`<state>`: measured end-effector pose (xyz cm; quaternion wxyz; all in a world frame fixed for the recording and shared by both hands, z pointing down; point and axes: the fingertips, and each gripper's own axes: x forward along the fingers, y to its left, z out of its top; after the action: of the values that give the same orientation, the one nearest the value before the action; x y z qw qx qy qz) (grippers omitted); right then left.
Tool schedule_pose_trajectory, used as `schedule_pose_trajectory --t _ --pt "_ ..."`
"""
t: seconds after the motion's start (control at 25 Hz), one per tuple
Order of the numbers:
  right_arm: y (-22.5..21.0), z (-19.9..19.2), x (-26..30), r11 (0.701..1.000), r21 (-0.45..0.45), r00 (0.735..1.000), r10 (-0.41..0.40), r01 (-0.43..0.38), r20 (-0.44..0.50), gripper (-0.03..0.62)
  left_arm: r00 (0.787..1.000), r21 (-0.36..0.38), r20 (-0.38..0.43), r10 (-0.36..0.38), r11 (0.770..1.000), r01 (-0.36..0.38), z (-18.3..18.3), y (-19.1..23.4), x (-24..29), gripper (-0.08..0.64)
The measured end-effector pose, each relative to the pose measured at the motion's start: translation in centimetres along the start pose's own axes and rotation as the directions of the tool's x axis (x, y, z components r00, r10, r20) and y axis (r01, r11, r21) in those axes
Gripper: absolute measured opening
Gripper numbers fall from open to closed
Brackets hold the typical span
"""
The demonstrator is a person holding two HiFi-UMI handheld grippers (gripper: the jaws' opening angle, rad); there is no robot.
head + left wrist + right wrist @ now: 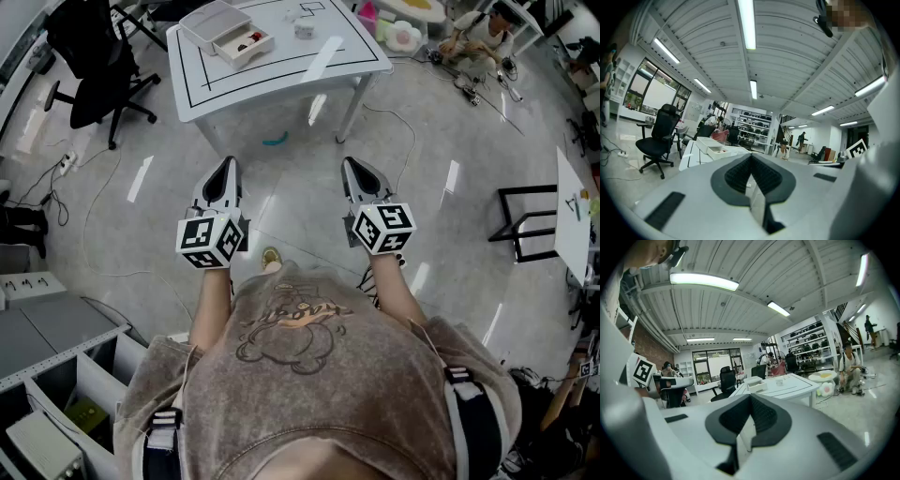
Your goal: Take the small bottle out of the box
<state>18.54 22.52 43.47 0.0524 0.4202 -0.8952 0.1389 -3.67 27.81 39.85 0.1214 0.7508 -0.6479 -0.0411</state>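
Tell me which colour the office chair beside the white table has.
Black. The office chair shows best in the head view.

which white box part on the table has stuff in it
The lower box part, nearer the table's front edge: red and dark items show inside. The other part shows plain white.

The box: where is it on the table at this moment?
In the head view, the box sits open on the left part of the white table, near the black office chair.
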Motion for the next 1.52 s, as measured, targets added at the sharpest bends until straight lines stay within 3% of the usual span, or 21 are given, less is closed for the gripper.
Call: schedule_pose_trajectory --t 0.36,0.64,0.96,1.24,1.52 --pt "0.8 -0.3 2.4 1.0 0.011 1.0 0.015 -0.014 -0.022 -0.005 1.0 -0.012 -0.007 -0.018 1.0 0.018 0.0 1.7 1.1 0.002" --pt "3.5 0.2 6.7 1.0 -0.018 0.999 0.02 -0.021 -0.035 -0.005 0.999 -0.006 -0.007 -0.043 0.999 0.042 0.7 5.8 2.1 0.002" --pt "5.0 -0.2 9.2 1.0 0.002 0.999 -0.028 0.028 -0.016 -0.005 0.996 0.014 -0.021 -0.091 0.996 0.091 0.8 9.0 3.3 0.002" --pt "4.3 -0.9 10.6 0.997 0.007 0.997 -0.075 0.075 -0.016 -0.005 0.991 0.016 -0.029 -0.127 0.992 0.128 0.5 10.1 5.3 0.002" --pt "3.2 -0.4 13.8 0.998 0.019 0.998 -0.067 0.068 -0.017 -0.005 0.993 0.007 -0.013 -0.119 0.993 0.119 1.5 11.7 8.3 0.002"
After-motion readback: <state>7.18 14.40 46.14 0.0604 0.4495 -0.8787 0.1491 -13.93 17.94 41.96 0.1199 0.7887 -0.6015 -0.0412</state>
